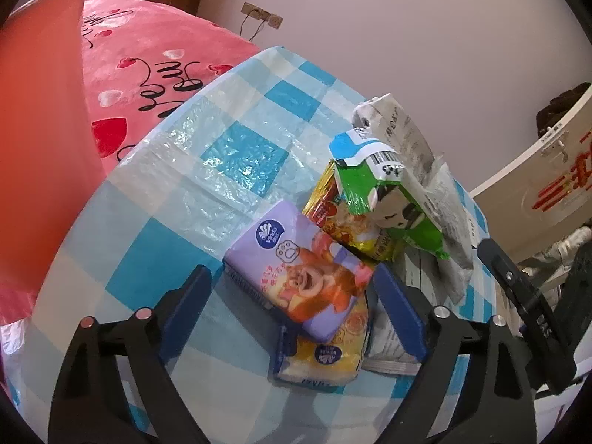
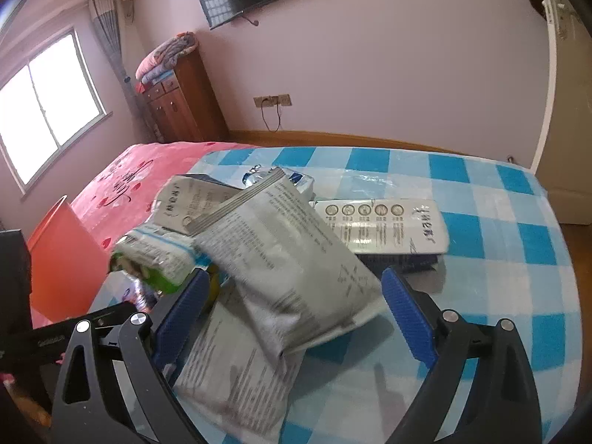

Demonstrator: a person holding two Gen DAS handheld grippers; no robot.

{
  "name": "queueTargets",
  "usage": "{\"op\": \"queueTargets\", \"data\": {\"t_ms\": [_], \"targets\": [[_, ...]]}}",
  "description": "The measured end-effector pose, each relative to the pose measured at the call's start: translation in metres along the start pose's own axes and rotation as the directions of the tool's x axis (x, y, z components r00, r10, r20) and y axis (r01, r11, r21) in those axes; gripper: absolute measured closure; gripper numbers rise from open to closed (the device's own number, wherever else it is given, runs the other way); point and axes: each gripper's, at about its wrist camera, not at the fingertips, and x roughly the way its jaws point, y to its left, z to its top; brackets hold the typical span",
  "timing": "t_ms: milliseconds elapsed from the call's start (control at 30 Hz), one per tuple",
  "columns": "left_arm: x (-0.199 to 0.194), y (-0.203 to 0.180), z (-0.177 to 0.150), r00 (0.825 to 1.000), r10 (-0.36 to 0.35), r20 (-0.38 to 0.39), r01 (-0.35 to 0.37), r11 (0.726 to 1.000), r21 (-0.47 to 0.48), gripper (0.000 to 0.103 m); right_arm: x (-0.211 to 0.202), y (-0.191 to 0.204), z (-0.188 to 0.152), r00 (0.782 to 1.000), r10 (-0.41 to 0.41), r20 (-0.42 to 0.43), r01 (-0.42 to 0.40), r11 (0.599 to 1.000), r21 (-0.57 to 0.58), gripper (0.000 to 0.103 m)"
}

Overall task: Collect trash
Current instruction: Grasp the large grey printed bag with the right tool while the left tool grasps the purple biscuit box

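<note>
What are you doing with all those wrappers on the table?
A person holds two grippers over a pile of trash on the checked table. The left gripper is open around a purple tissue pack. The right gripper is open around a grey packet. An orange bin waits beside the table.

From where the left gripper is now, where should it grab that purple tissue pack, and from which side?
Grip the purple tissue pack across its two long sides, near the middle, coming straight ahead and down. It lies on top of the yellow pack, already between the open left gripper fingers, so its sides look free.
</note>
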Motion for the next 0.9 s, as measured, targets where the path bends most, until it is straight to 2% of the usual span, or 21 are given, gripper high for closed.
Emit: {"op": "queueTargets", "data": {"t_ms": [67, 367, 667, 900], "targets": [[0.004, 0.000, 0.001, 1.000, 0.006, -0.011, -0.006, 1.000, -0.008, 0.021, 0.009, -0.002, 0.004, 1.000, 0.009, -0.014, -0.009, 1.000, -0.012, 0.009], [0.010, -0.005, 0.005, 0.999, 0.041, -0.005, -0.041, 0.999, 0.007, 0.023, 0.042, -0.002, 0.013, 0.993, 0.095, -0.076, -0.102, 0.991, -0.091, 0.007], [0.008, -0.007, 0.002, 0.998, 0.064, 0.021, -0.065, 0.997, 0.048, 0.027, 0.051, 0.020, 0.002, 0.995, 0.039, -0.087, -0.057, 0.973, -0.222, 0.006], [0.005, -0.006, -0.001, 0.998, 0.060, 0.020, -0.061, 0.995, 0.082, 0.027, 0.052, 0.021, -0.013, 0.987, 0.040, -0.154, -0.066, 0.983, -0.168, 0.007]]}}
